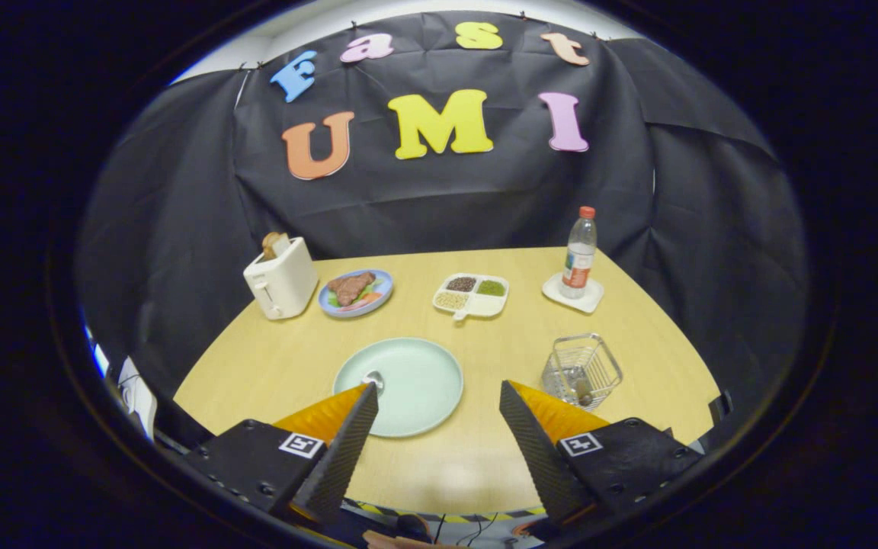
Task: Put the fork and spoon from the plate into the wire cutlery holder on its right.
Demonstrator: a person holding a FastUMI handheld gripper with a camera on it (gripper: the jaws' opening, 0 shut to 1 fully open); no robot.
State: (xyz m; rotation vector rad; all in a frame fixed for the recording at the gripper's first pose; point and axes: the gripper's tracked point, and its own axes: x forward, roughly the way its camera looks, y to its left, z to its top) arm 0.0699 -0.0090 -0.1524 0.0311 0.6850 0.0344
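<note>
In the gripper view, the gripper [439, 400] is held above the near edge of the worktop [485, 457] with its fingers spread wide and nothing between them. A pale green plate [408, 385] is seen just ahead, mostly between the fingers and nearer the left one. On the plate's near left side a small shiny rounded piece, taken to be the spoon [373, 378], is seen beside the left fingertip; the rest of it is hidden behind that finger. A fork cannot be made out on the plate. The wire cutlery holder [582, 370] stands to the right of the plate, just beyond the right finger, and something dark is seen inside it, possibly a handle. The spoon is best approached low, with the fingers closed across its handle.
</note>
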